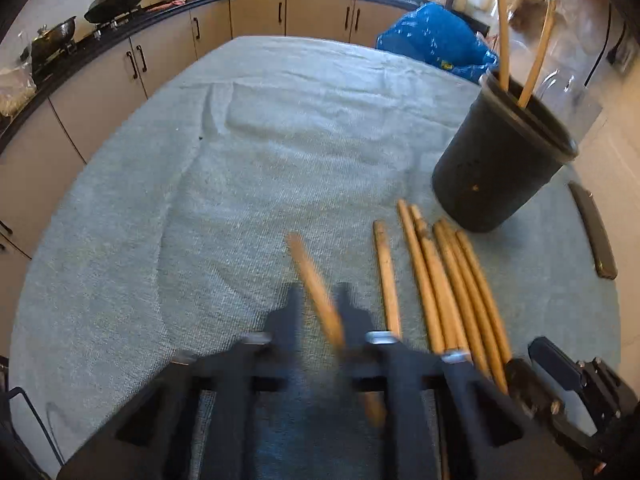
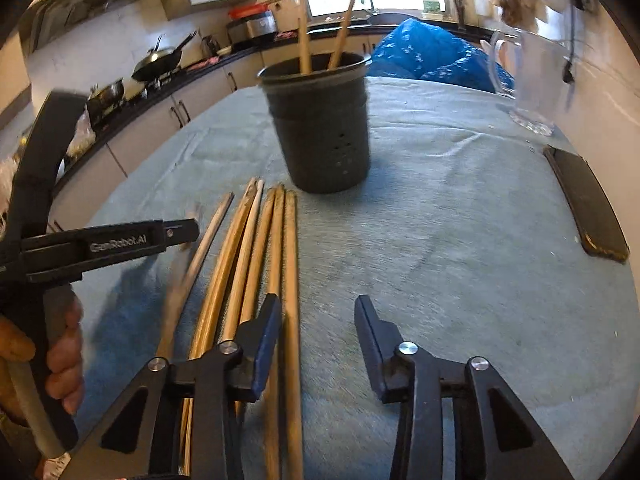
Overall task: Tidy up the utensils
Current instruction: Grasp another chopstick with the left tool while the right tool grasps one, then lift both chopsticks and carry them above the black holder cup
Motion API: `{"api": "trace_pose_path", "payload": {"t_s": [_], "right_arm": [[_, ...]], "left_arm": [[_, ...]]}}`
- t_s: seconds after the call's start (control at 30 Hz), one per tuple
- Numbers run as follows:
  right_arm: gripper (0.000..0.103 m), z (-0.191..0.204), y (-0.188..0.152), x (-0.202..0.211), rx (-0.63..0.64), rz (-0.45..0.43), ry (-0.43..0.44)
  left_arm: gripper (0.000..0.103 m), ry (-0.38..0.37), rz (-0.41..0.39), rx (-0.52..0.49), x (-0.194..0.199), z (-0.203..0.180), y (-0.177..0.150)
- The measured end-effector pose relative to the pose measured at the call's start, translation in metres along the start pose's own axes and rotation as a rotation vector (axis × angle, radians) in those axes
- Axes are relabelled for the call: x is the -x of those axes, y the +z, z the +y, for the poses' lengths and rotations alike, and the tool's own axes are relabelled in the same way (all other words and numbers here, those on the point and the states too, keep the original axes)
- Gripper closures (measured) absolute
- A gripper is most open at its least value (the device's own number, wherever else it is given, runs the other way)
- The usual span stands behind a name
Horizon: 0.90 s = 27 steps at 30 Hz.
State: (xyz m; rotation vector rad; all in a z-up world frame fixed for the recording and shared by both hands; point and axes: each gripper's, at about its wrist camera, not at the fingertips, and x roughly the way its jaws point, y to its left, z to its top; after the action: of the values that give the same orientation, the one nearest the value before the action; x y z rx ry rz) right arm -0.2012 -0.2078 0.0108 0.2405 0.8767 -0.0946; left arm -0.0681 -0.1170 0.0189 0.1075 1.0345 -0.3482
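My left gripper (image 1: 320,300) is shut on one wooden chopstick (image 1: 316,288), held above the grey cloth; it is blurred. Several more wooden chopsticks (image 1: 444,284) lie side by side on the cloth to its right, also seen in the right wrist view (image 2: 260,264). A black perforated utensil holder (image 1: 500,164) stands behind them with two chopsticks (image 1: 520,52) upright in it; the right wrist view shows it too (image 2: 324,128). My right gripper (image 2: 318,312) is open and empty, its left finger (image 2: 264,340) over the row of chopsticks. The left gripper (image 2: 120,240) appears at the left of that view.
A grey cloth (image 1: 280,152) covers the table. A black phone (image 2: 588,208) lies at the right edge. A clear glass jug (image 2: 532,80) and a blue plastic bag (image 2: 432,52) sit at the back right. Kitchen counters with pans (image 1: 116,0) run behind.
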Motion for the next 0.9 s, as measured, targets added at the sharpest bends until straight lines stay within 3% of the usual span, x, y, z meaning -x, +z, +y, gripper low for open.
{"api": "trace_pose_path", "payload": {"t_s": [0.17, 0.3, 0.5, 0.63, 0.7, 0.77, 0.9], "right_arm": [[0.086, 0.004, 0.006, -0.008, 0.021, 0.024, -0.063], [0.089, 0.001, 0.007, -0.007, 0.034, 0.054, -0.118], [0.095, -0.031, -0.009, 0.016, -0.057, 0.128, -0.095], [0.094, -0.044, -0.022, 0.032, -0.067, 0.207, -0.032], [0.088, -0.048, -0.023, 0.034, -0.084, 0.222, -0.002], [0.075, -0.052, -0.016, 0.031, -0.088, 0.229, -0.019], [0.074, -0.05, 0.008, 0.013, -0.046, 0.248, -0.058]], "left_arm": [[0.097, -0.028, -0.011, -0.027, 0.005, 0.012, -0.006], [0.097, -0.059, -0.021, -0.071, 0.013, 0.02, -0.015], [0.097, -0.135, 0.022, -0.064, 0.021, 0.046, -0.022], [0.096, -0.182, 0.053, -0.064, 0.022, 0.051, -0.024], [0.096, -0.186, 0.069, -0.066, 0.022, 0.051, -0.023], [0.096, -0.189, 0.091, -0.06, 0.02, 0.051, -0.019], [0.096, -0.177, 0.141, -0.082, 0.015, 0.048, -0.01]]}}
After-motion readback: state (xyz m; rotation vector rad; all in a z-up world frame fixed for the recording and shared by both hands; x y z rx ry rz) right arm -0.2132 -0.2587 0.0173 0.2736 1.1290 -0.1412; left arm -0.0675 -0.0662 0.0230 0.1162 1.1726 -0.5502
